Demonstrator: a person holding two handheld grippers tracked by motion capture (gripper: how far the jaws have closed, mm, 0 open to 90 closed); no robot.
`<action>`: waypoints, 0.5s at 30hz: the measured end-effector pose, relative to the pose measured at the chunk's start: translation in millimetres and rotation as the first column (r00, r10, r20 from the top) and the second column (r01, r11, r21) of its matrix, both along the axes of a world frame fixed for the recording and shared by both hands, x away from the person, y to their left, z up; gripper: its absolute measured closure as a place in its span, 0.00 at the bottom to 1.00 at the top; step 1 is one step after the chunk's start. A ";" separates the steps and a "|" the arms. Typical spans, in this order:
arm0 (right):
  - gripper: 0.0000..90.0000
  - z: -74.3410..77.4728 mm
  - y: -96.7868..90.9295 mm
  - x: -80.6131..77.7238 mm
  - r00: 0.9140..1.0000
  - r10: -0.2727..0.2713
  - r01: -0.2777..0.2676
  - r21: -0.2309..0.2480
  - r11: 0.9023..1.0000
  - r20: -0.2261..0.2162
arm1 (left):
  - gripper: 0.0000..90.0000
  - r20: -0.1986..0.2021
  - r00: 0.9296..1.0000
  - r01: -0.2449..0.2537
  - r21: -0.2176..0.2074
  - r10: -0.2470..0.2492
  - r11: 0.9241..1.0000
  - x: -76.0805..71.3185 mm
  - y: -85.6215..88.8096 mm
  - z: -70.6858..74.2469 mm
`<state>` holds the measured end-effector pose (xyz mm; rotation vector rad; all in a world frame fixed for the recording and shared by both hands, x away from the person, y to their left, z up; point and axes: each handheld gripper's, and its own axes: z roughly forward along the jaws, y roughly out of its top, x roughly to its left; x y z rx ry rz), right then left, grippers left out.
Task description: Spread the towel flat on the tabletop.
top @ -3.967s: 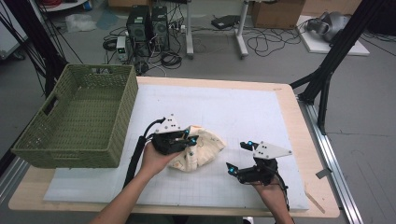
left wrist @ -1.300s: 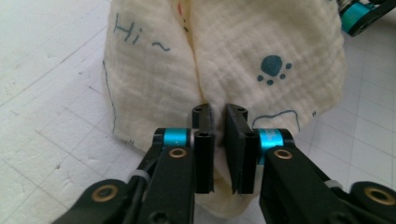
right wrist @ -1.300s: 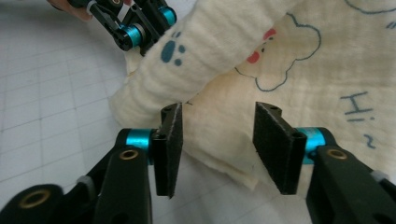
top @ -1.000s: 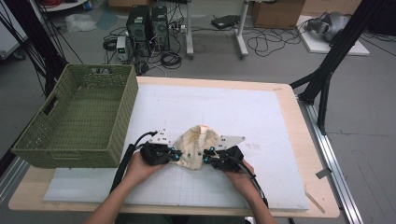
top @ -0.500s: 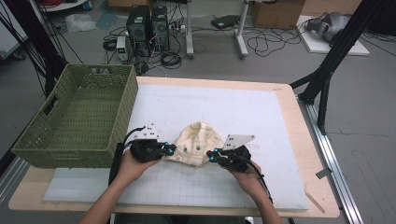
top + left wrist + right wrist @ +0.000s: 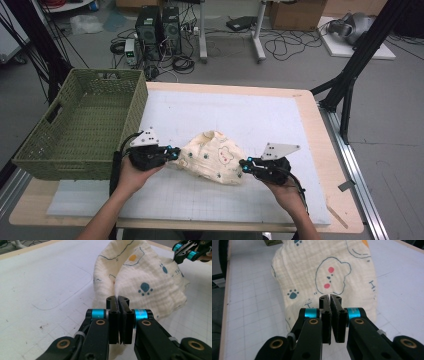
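While the counter [image 6: 300, 115] fills most of the high view with its pale wooden edge and the white gridded mat [image 6: 240, 120] laid over it, we see the green woven basket [image 6: 80, 125] standing on its left part, in the left middle of the frame, its near wall just beside our left hand. Next in size comes the cream cloth [image 6: 212, 157], printed with bear faces and blue paw marks, which sits just below the centre of the high view, bunched into a hump and stretched between our two grippers. Our left gripper [image 6: 172, 152] is at the cloth's left end, centre-left of the frame, and in the left gripper view its jaws are pressed together on a fold of the cloth's edge [image 6: 140, 277], with the fabric rising beyond the fingertips into the upper middle and right of that picture. Our right gripper [image 6: 245, 165] is at the cloth's right end, lower right of centre; in the right gripper view [image 6: 330, 298] its jaws have just closed and are clamped on the near hem, the bear face sitting right above them. Whether the cloth's middle touches the mat or hangs just off it, we cannot tell.
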<state>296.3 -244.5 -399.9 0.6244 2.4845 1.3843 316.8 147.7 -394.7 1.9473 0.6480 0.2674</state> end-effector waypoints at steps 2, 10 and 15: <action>0.97 2.0 -4.8 -4.2 1.000 0.001 -0.001 -0.004 1.000 0.003 | 0.97 0.012 1.000 0.000 0.002 0.000 1.000 -3.8 2.4 2.3; 0.97 -2.7 -13.7 -21.2 0.999 0.028 -0.028 -0.032 0.999 -0.015 | 0.95 0.010 0.998 0.061 0.035 -0.061 0.998 -21.0 4.3 2.3; 0.97 -9.2 -13.8 -28.5 0.997 0.065 -0.067 -0.047 0.997 -0.043 | 0.75 -0.015 0.997 0.070 0.034 -0.070 0.997 -22.9 6.3 -3.1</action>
